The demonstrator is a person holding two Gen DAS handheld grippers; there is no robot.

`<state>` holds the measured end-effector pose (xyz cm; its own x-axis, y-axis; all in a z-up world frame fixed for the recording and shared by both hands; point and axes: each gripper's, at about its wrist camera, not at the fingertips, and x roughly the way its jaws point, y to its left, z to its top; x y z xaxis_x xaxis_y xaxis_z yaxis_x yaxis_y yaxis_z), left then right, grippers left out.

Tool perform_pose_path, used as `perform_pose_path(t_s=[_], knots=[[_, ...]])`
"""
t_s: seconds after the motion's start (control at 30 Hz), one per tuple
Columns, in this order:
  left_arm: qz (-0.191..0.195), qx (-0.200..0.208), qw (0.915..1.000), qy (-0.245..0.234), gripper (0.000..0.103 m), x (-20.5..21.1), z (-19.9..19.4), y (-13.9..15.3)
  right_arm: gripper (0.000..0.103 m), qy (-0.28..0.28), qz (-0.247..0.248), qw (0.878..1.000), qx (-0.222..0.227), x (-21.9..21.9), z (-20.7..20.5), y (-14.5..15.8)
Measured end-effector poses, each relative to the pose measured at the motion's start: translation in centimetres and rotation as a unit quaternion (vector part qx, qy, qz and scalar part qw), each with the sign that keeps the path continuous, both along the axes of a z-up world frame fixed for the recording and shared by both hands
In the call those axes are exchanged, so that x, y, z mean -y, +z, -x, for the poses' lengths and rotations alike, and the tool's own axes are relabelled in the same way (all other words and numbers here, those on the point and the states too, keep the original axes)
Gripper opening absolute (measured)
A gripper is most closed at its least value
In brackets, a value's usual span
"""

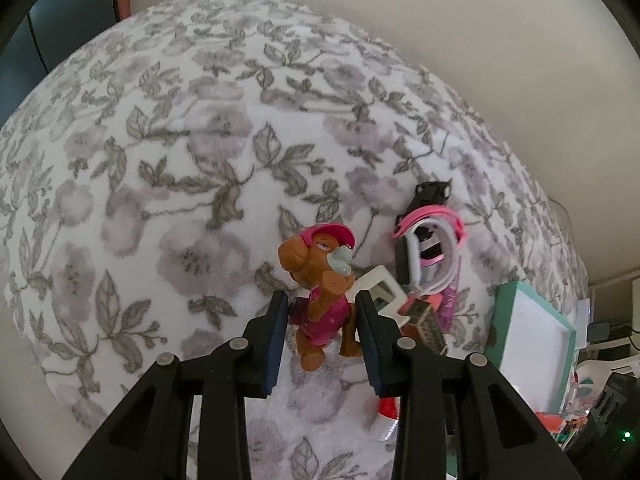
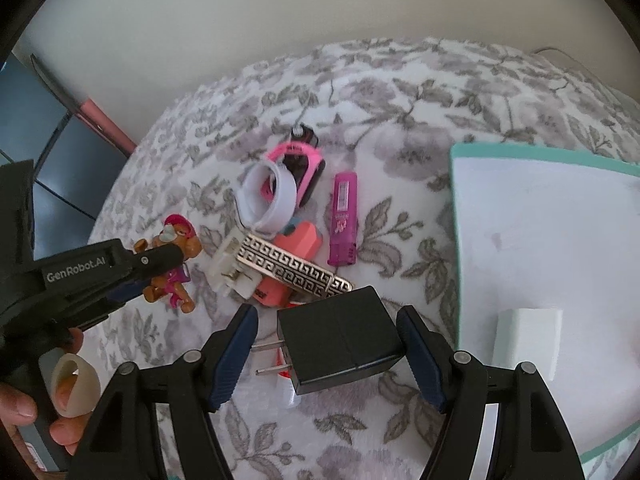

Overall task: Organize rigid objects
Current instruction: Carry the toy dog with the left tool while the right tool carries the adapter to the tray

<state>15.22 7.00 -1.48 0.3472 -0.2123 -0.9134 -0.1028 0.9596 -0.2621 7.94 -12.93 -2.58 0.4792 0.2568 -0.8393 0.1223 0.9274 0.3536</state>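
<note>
A brown toy dog in a pink cap and suit [image 1: 324, 300] stands on the floral blanket between the fingers of my left gripper [image 1: 322, 312]; the jaws are open with gaps on both sides. It also shows in the right wrist view [image 2: 172, 256] with the left gripper around it. My right gripper [image 2: 330, 328] is open around a black plug adapter [image 2: 340, 340] with two prongs; its right pad is close to the adapter, and I cannot tell if it touches. A teal-rimmed white tray [image 2: 540, 240] lies at the right and holds a white block [image 2: 528, 340].
A pile lies on the blanket: pink and white bands [image 2: 280, 184], a magenta lighter [image 2: 344, 220], a gold patterned clip [image 2: 296, 268], a coral case [image 2: 292, 256], a white plastic piece [image 2: 230, 260]. A wall stands behind; a dark cabinet [image 2: 48, 140] is at the left.
</note>
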Motion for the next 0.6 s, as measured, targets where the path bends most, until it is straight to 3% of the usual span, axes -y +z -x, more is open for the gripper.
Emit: perform_pose_path(t_s=[0.43,0.6], knots=[[-0.002,0.063,0.9963,-0.059,0.036,6.0,1.9,7.4,0.074,-0.096,0.022,0.993,0.063,6.1,4.0,5.7],[-0.008,0.079,0.9916,-0.102,0.036,10.2,3.3,9.6,0.074,-0.144,0.079,0.985,0.049,9.7,5.6,5.7]])
